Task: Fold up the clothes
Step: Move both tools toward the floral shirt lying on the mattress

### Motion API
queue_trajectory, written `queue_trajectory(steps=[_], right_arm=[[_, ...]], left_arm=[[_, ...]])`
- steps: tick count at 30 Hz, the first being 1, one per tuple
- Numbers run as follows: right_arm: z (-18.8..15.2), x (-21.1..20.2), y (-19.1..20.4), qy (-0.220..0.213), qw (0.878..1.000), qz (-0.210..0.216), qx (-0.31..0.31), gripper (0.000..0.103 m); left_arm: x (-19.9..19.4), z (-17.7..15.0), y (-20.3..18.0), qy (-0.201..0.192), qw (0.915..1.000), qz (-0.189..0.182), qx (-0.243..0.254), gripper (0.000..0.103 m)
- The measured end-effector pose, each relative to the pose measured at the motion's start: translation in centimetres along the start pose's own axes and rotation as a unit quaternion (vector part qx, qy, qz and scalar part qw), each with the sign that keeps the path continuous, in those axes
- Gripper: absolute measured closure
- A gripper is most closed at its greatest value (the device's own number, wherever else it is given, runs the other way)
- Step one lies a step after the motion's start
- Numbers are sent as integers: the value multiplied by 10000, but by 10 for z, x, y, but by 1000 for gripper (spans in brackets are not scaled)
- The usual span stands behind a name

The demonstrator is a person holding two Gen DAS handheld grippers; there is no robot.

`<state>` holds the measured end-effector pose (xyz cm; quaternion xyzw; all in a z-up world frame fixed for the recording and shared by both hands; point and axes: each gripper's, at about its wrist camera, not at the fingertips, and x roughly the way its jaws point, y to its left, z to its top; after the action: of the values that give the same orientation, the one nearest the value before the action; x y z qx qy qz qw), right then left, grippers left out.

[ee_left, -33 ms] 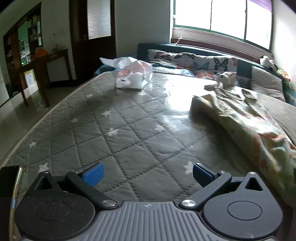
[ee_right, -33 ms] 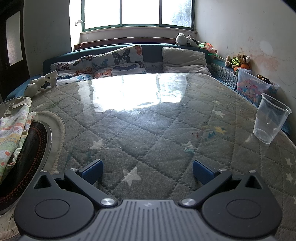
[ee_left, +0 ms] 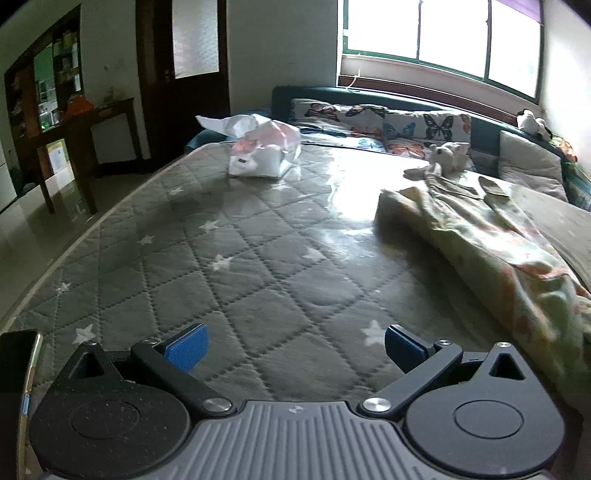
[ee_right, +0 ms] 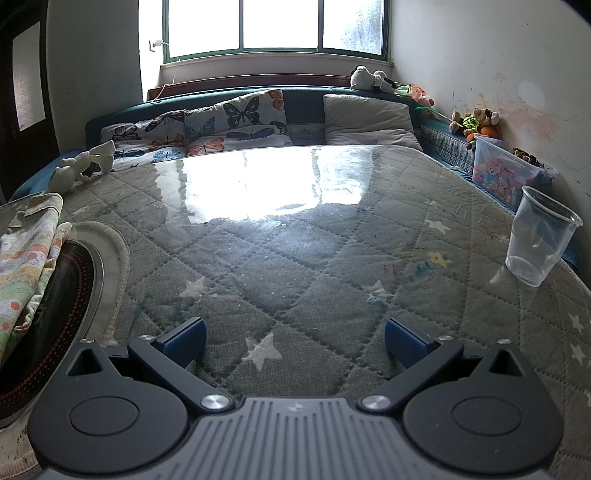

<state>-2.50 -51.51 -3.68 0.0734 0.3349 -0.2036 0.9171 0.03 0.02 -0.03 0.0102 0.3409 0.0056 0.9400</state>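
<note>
Tissue bag (ee_left: 260,146) only left view; plastic cup (ee_right: 537,236) only right.

Daylight pours in from the far window (ee_right: 275,26), which is blown out to white in both views. It throws a strong glare patch on the glossy quilted surface (ee_right: 258,192), washing out the pattern there. The near foreground sits dimmer. Fisheye distortion bends the room edges, with dark corners. The patterned cloth (ee_left: 498,251) at right looks softly blurred.
</note>
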Motion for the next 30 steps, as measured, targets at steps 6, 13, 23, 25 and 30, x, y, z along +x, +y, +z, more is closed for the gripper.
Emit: queue_trajectory(steps=[6, 13, 23, 25, 30], right_arm=[[-1, -2, -1, -3, 10000, 0, 47, 0], [-15, -20, 10, 10, 9998, 178, -105, 0], [-33, -52, 36, 111, 9981, 304, -530, 0], [-34, -59, 43, 103, 9972, 362, -646, 0], [-39, -76, 57, 50, 9957, 462, -796, 0]], left_arm=[[-2, -4, -28, 49, 9998, 140, 162, 0], [-7, -10, -21, 220, 9992, -333, 40, 0], [-15, -17, -26, 279, 9985, -467, 116, 0], [-16, -19, -28, 303, 9982, -499, 127, 0], [-21, -23, -33, 316, 9975, -606, 159, 0]])
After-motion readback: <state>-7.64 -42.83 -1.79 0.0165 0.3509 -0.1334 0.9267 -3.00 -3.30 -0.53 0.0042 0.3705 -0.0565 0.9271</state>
